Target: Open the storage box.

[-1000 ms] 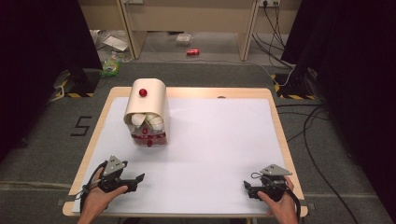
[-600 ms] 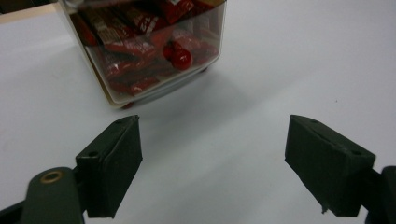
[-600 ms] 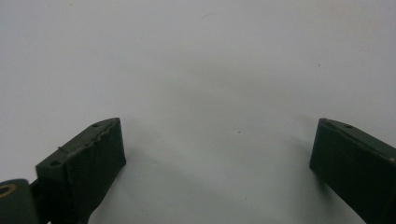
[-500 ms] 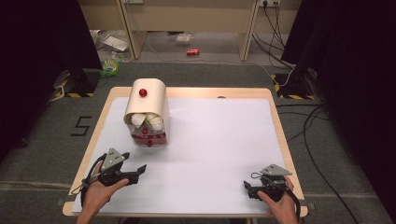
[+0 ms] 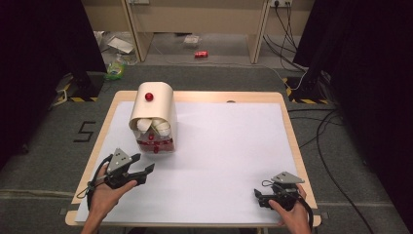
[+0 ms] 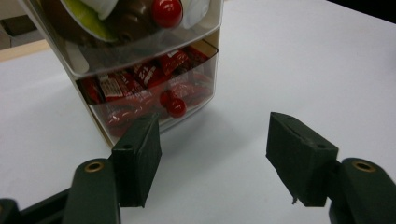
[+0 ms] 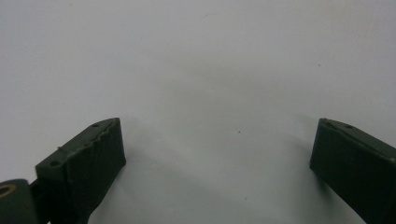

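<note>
the small drawer cabinet (image 5: pixel 153 119) stands at the far left of the white table (image 5: pixel 229 146), its clear lower drawer (image 6: pixel 154 93) full of red sweets. just in front of the cabinet the left gripper (image 5: pixel 141 170) points at it, jaws just closing, still apart, nothing between them. well right of the cabinet the right gripper (image 5: pixel 260 197) rests, jaws wide, empty.

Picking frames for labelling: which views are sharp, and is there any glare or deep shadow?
High view: evenly lit table, sides black. Left gripper view: candy box soft up close, reflections on its clear plastic. Right gripper view: tongs slightly blurred, faint shadows beneath.
</note>
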